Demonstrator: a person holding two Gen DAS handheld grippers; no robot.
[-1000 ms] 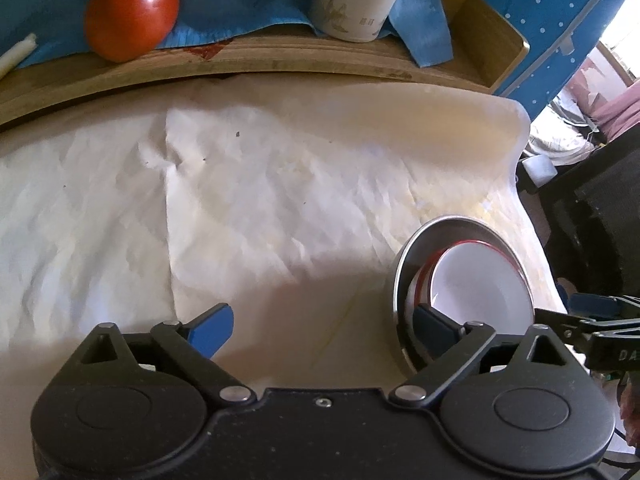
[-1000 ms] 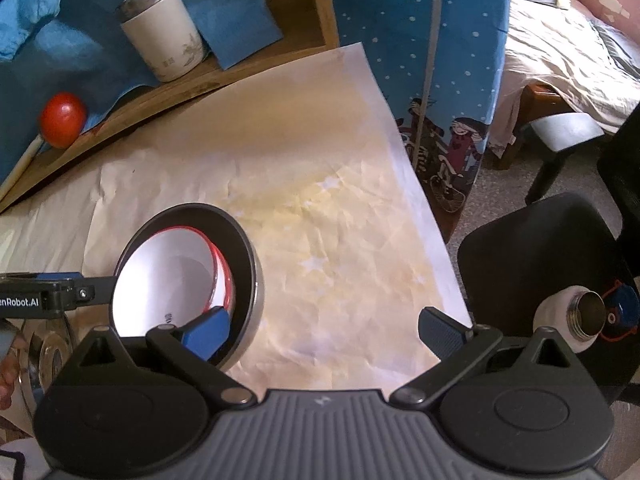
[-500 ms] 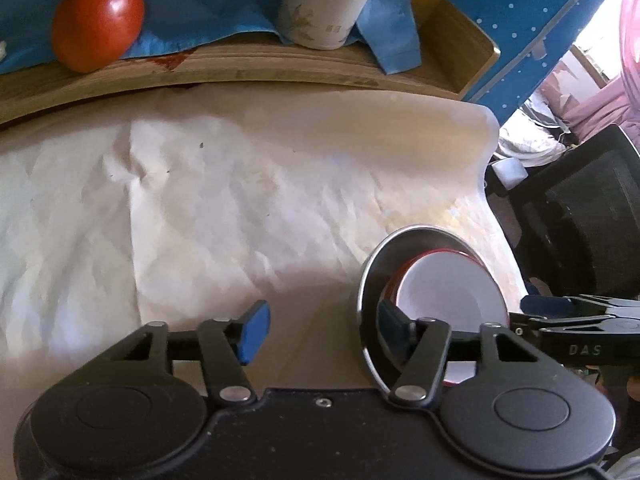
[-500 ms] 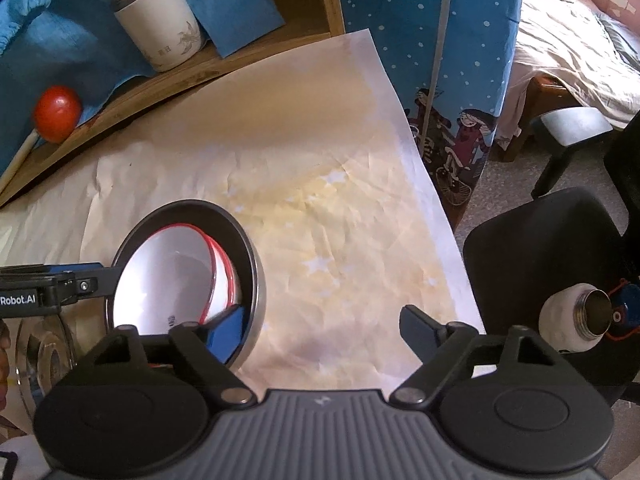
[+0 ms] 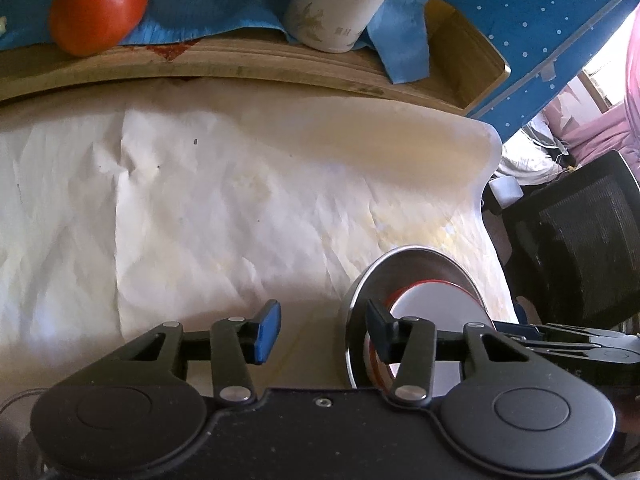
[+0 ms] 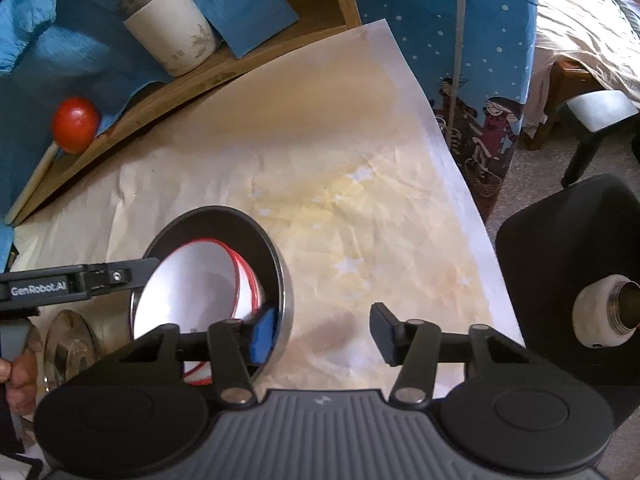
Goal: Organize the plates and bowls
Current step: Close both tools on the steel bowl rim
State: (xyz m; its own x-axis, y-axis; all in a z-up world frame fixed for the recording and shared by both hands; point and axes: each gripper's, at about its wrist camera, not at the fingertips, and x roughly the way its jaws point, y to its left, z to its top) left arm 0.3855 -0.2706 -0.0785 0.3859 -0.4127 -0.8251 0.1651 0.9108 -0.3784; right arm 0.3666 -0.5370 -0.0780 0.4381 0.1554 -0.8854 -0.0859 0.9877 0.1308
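A metal bowl stands on the paper-covered table, with white red-rimmed bowls nested inside it. My left gripper is open, its jaws astride the metal bowl's left rim, the right finger inside the bowl. My right gripper is open, its jaws astride the bowl's right rim, the blue left pad inside. The jaws of both are partly closed, with a gap to the rim.
A wooden tray at the back holds a red tomato, a white tumbler and blue cloth. A black chair with a flask stands off the table's right edge. A metal lid lies at left.
Both grippers' jaws have narrowed from wide open around the metal bowl's rim. The left camera view shifted slightly toward the bowl.
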